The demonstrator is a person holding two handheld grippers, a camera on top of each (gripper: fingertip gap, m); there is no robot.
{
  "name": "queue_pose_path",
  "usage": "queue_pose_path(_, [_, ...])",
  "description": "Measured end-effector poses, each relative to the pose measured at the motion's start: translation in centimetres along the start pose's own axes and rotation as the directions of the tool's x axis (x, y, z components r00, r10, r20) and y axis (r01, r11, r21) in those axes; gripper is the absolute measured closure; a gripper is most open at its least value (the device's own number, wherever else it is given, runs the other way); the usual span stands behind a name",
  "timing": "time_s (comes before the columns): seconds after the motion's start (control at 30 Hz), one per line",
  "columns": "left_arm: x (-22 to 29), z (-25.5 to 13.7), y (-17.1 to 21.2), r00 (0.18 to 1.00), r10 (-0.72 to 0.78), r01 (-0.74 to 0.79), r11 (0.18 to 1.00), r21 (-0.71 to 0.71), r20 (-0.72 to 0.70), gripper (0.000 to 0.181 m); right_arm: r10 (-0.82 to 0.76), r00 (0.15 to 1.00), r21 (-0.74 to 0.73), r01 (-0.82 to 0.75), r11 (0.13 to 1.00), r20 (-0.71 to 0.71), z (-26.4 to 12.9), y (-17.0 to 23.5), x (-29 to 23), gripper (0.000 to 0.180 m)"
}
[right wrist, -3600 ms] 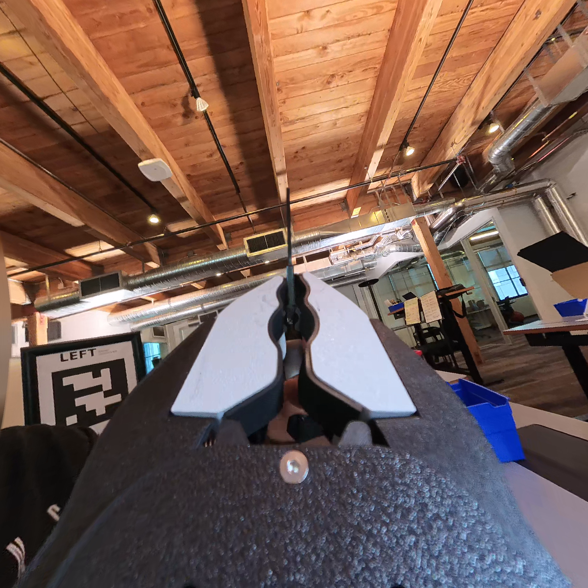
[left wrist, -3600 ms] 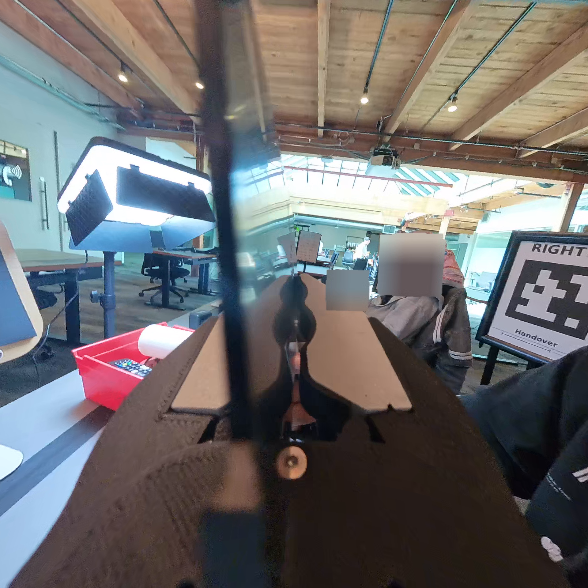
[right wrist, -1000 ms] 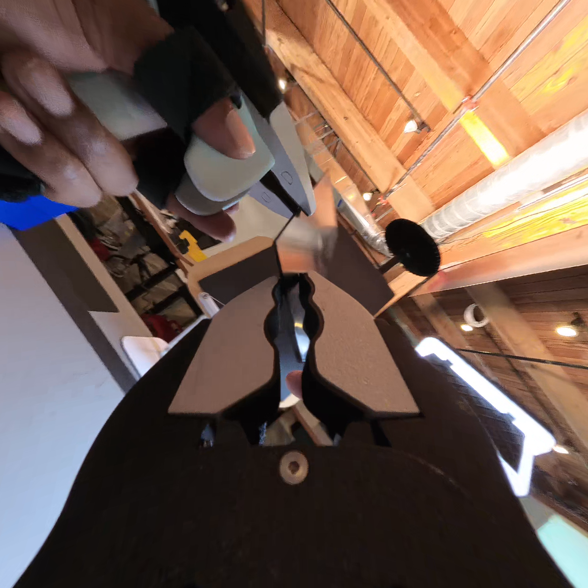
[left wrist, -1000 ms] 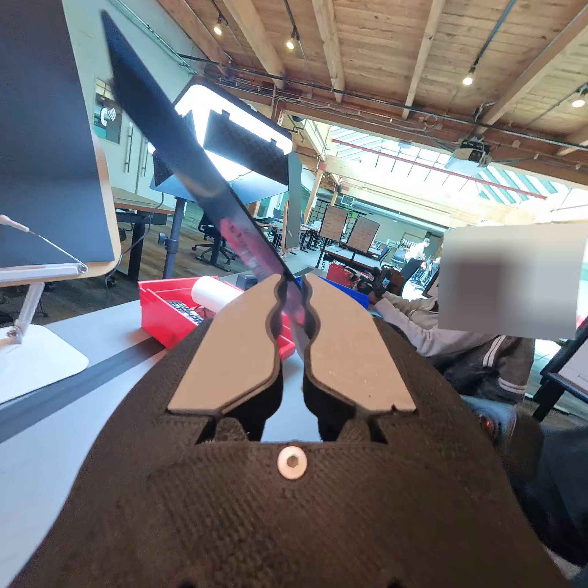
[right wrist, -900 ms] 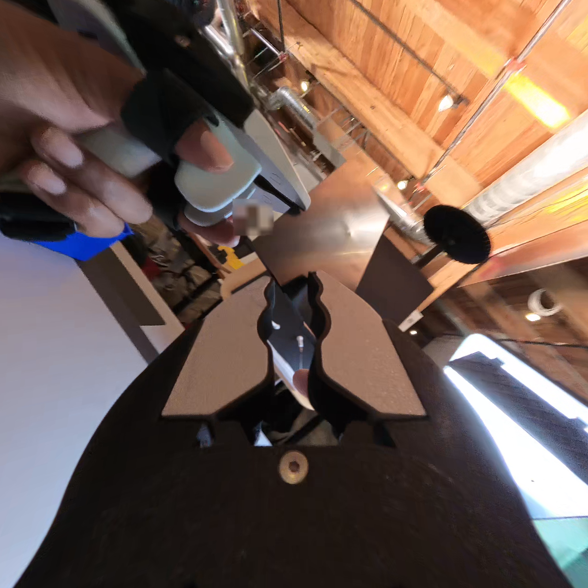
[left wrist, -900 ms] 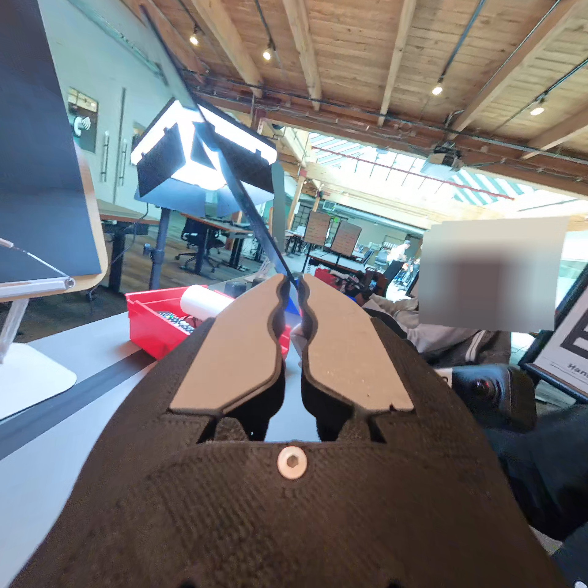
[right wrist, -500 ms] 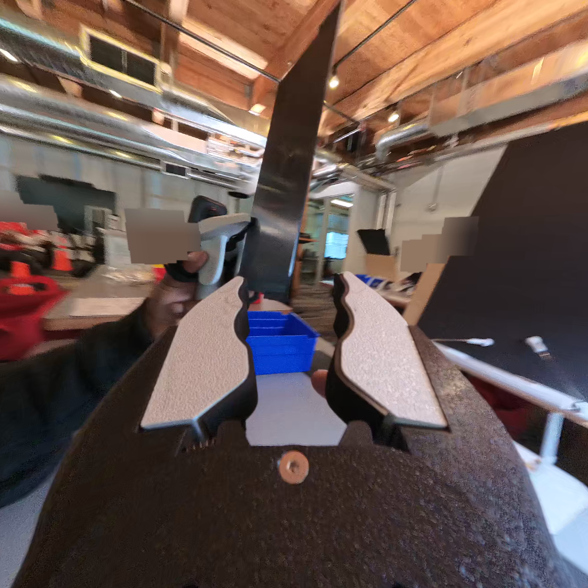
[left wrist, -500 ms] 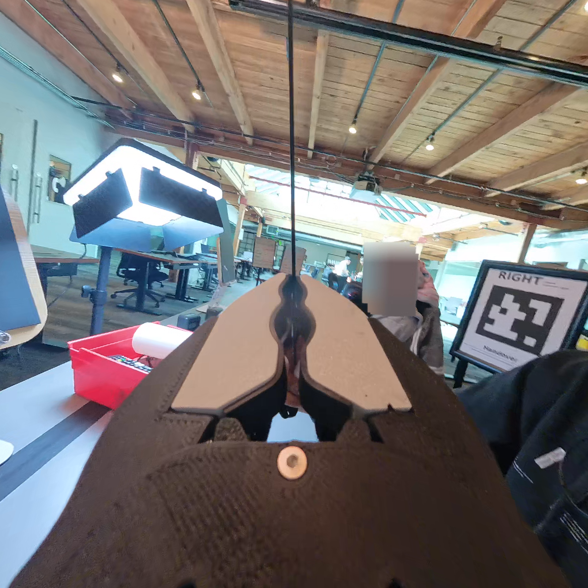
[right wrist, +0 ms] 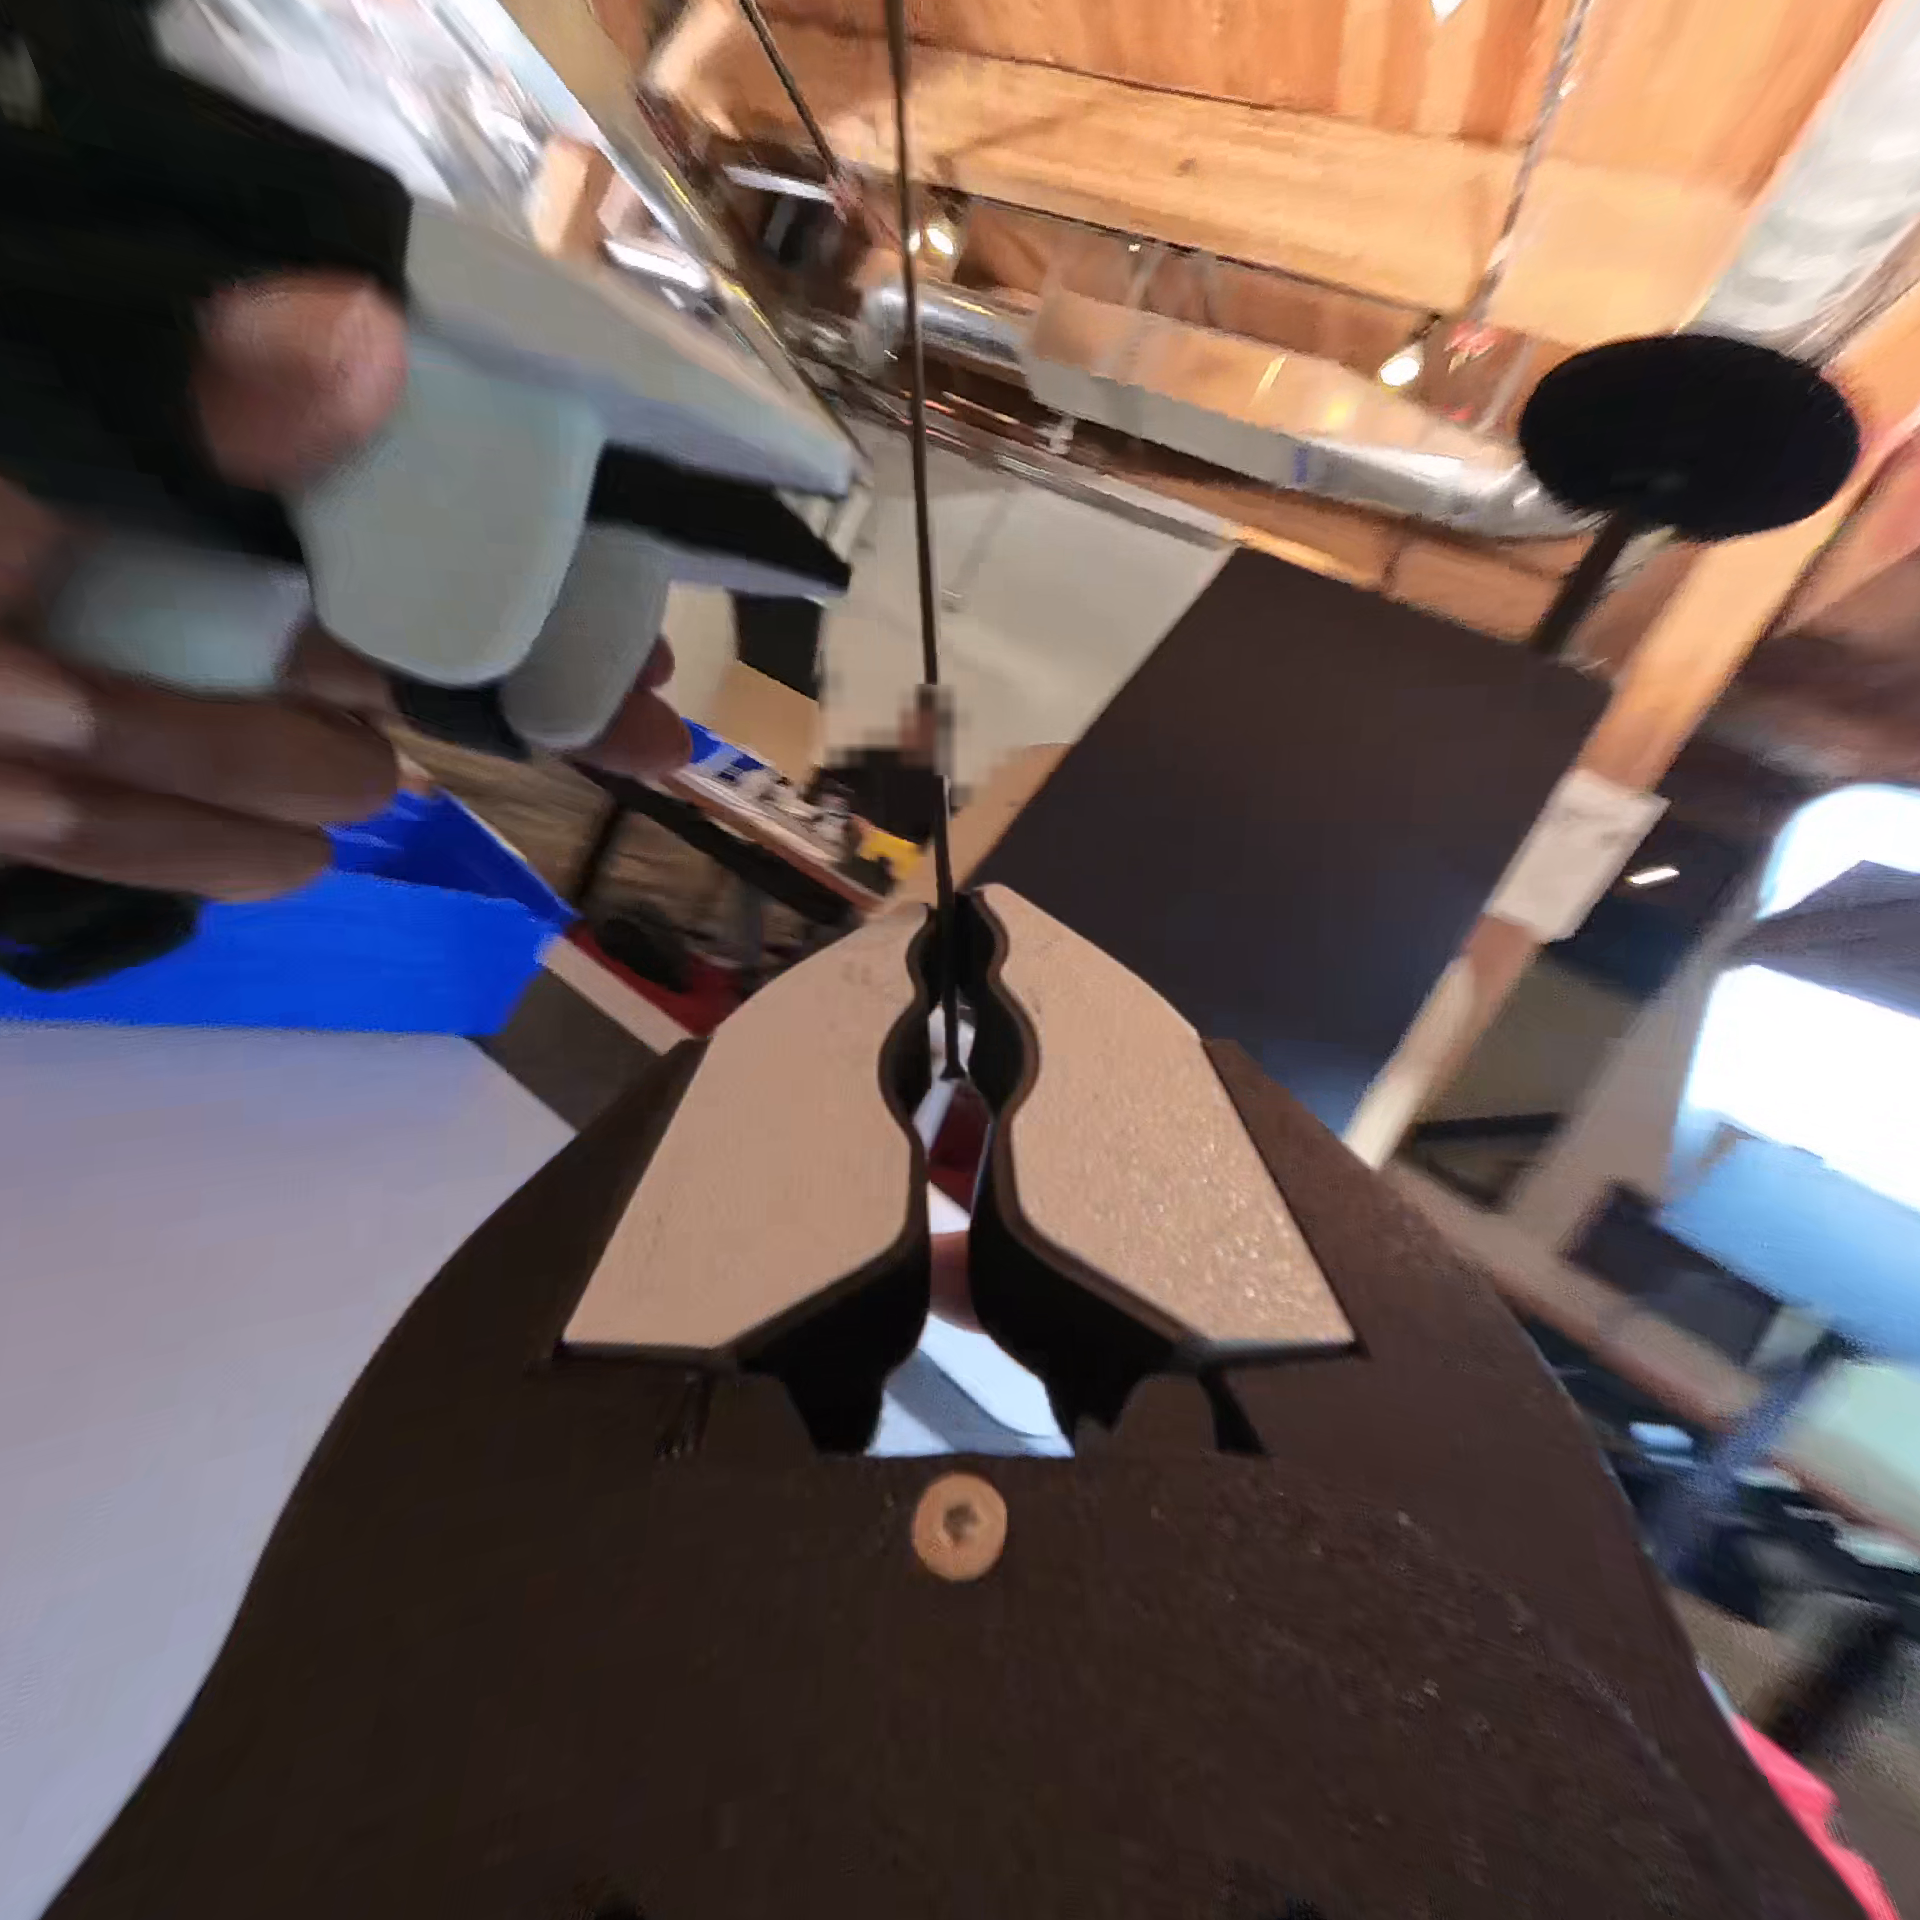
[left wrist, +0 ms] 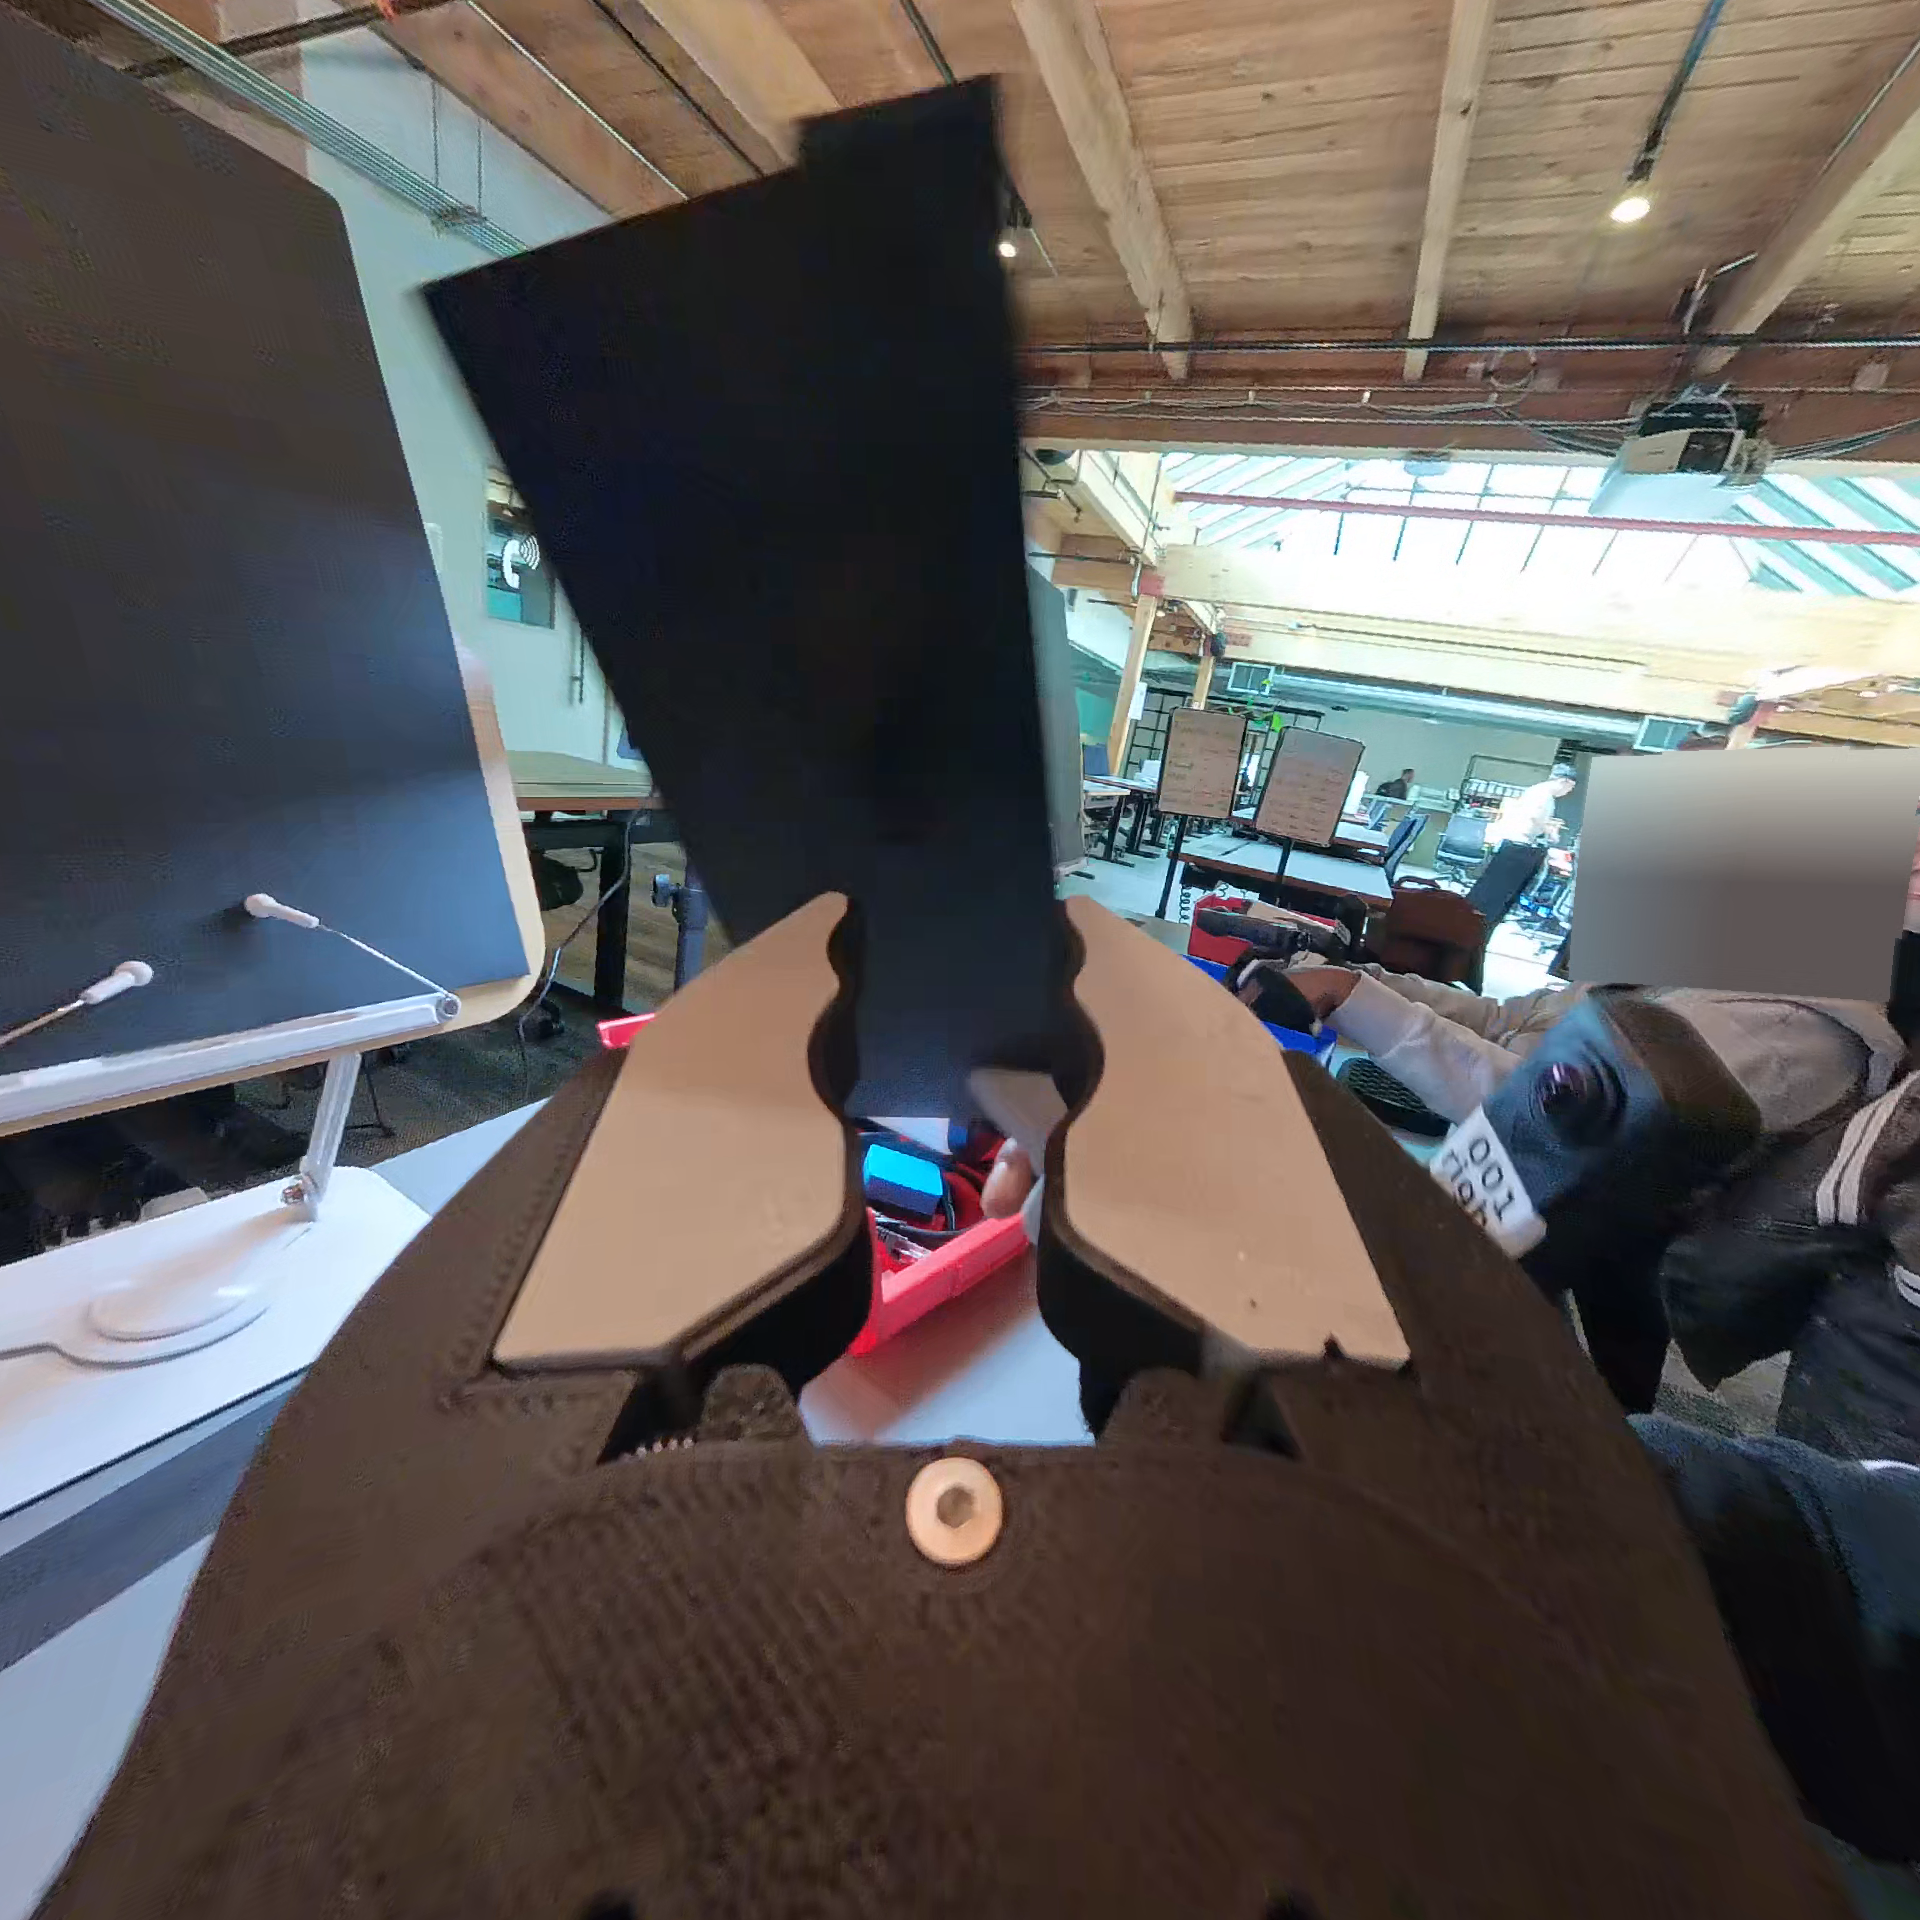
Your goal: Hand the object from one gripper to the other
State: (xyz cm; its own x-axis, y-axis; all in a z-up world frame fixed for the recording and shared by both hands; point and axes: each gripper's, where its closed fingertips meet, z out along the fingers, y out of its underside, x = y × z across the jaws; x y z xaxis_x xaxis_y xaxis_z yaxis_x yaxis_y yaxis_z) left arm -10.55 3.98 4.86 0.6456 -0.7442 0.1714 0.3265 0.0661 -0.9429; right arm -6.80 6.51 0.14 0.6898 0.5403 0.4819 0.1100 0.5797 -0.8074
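Observation:
The object is a thin black sheet [left wrist: 790, 582]. In the left wrist view it shows broadside, rising up and to the left from between the fingers. My left gripper [left wrist: 956, 925] is open, its pads apart on either side of the sheet. A grey fingertip [left wrist: 1013, 1101] of the right gripper shows at the sheet's lower edge, with that gripper's camera [left wrist: 1558, 1101] off to the right. In the right wrist view the sheet [right wrist: 918, 468] shows edge-on, and my right gripper [right wrist: 948, 904] is shut on its lower end. A hand [right wrist: 208, 769] holds the left gripper's grey body [right wrist: 457, 540] at upper left.
A red bin [left wrist: 935, 1278] with small items sits on the grey table [left wrist: 104, 1455] below the grippers. A dark panel [left wrist: 208, 623] on a white stand [left wrist: 177, 1320] stands at left. A blue bin [right wrist: 312, 956] lies on the table. A seated person [left wrist: 1455, 1029] is at right.
Half a second ago my left gripper was shut on the sheet and my right was open. Now the right is shut on it, the left has opened, and the sheet shows broadside to the left camera.

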Motion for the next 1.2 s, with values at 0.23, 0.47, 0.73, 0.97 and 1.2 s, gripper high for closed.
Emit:
queue_pose_path(0.23, [-1.9, 0.4, 1.8, 0.996, -0.031, 0.031, 0.999, -0.01, 0.079, 0.17, -0.485, 0.86, -0.107, 0.473, 0.874, -0.158, 0.2, 1.3, -0.9, 0.178])
queue_pose_path(0.47, [-3.4, -0.3, 1.9, 0.985, -0.159, 0.16, 0.987, 0.016, -0.065, 0.176, -0.486, 0.872, -0.07, 0.483, 0.873, -0.059, 0.5, 1.3, -2.1, 0.163])
queue_pose_path(0.73, [-1.4, -2.8, -0.6, 0.899, -0.218, 0.222, 0.975, -0.033, -0.38, 0.178, 0.107, 0.897, -0.109, -0.066, 0.992, 0.428, -1.4, -2.5, -3.4, 0.145])
queue_pose_path(0.97, [2.5, -2.8, 1.8, 0.815, -0.195, 0.114, 0.977, -0.179, -0.545, 0.178, 0.57, 0.479, -0.312, -0.516, 0.798, 0.667, -3.5, -2.9, -3.6, 0.144])
queue_pose_path(1.2, [-1.8, -0.4, 3.6, 0.976, -0.088, 0.049, 0.98, -0.194, -0.198, 0.163, 0.411, 0.794, -0.212, -0.353, 0.912, 0.447, -1.1, -0.6, -1.6, 0.178])
